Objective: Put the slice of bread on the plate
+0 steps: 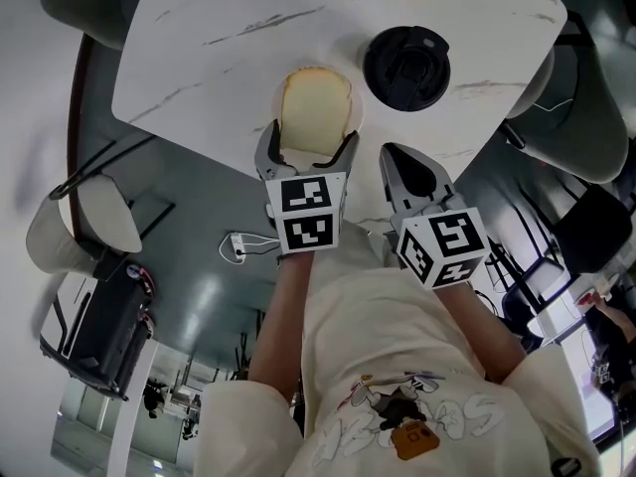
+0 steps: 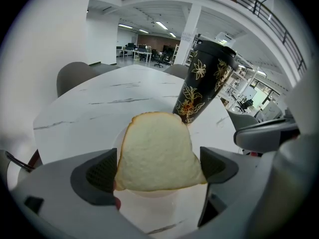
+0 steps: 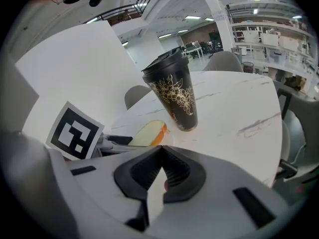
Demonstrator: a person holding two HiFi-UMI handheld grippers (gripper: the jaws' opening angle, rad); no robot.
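Bread slice point(image 2: 157, 153) hangs pinched between our left gripper's point(image 2: 158, 168) jaws above the white plate point(image 1: 356, 107); our right gripper point(image 3: 160, 171) is closed, empty.

Grey left gripper point(image 1: 308, 145), right gripper point(image 1: 399, 159); black-white marker cubes point(image 1: 308, 212); cream cartoon shirt point(image 1: 397, 366).

Head view looks steeply down on table point(image 1: 199, 48); gripper views skim low, close (all share cup point(image 1: 405, 68)).

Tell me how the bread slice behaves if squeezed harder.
The slice of bread looks spongy, so probably soft and easily crushed by the left hand-held gripper. Thin and airy: likely very light. It spans the jaws flat, so seemingly stiff enough not to flop.
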